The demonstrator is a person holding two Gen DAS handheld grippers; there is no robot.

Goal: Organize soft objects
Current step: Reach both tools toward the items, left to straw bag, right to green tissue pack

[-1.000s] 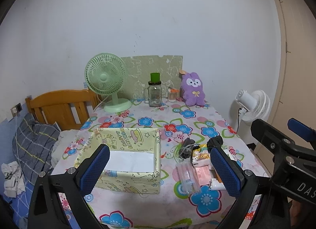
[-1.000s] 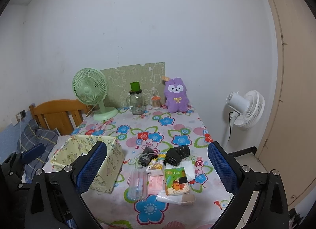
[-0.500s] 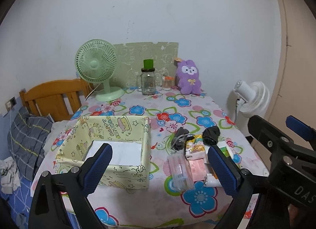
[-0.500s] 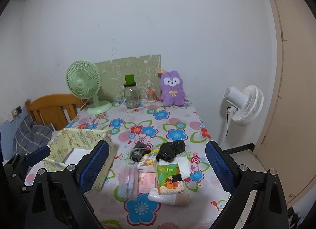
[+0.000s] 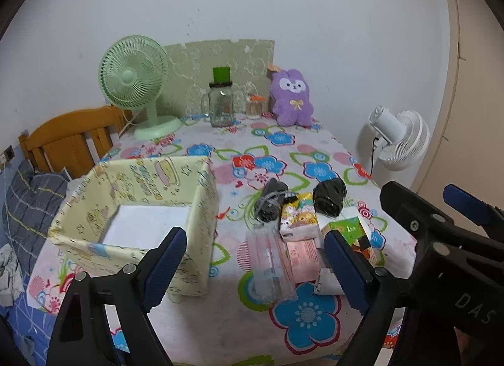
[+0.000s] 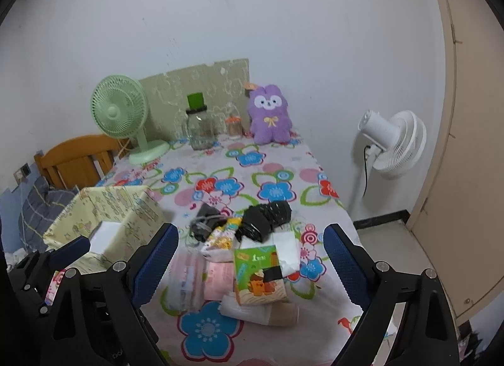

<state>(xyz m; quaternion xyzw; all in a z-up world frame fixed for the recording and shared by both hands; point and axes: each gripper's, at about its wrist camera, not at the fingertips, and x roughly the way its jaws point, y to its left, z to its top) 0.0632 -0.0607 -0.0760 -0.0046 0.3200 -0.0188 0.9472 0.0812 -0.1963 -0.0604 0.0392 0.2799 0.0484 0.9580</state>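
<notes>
On the counter (image 5: 318, 148), covered by a flowered cloth, sits a pale yellow fabric box (image 5: 138, 217) at the near left, open-topped, with a white base showing inside. Green desk fan (image 5: 135, 82) stands at the far left edge; white floor fan (image 5: 400, 136) stands off the counter to the right. Purple plush rabbit (image 5: 291, 98) leans upright at the far edge against the wall, just right of a glass jar with green lid (image 5: 220, 104).

Soft items lie clustered to the right of the box, apart from it: green tissue pack (image 6: 260, 274) on top of a white packet, pink packet (image 6: 219, 281) beside it, clear plastic pouch (image 5: 271, 265) nearest the box, cartoon-print tissue pack (image 5: 299, 217), black rolled bundle (image 5: 329, 199) and dark grey rolled bundle (image 5: 271, 200) behind these, the two bundles flanking the cartoon pack.

Left tongs (image 5: 255, 262) hover above the near edge, spread wide, nothing between the pads; left pad over the box's near right corner. Right tongs (image 6: 252, 265) likewise spread wide and empty, framing the cluster from above
</notes>
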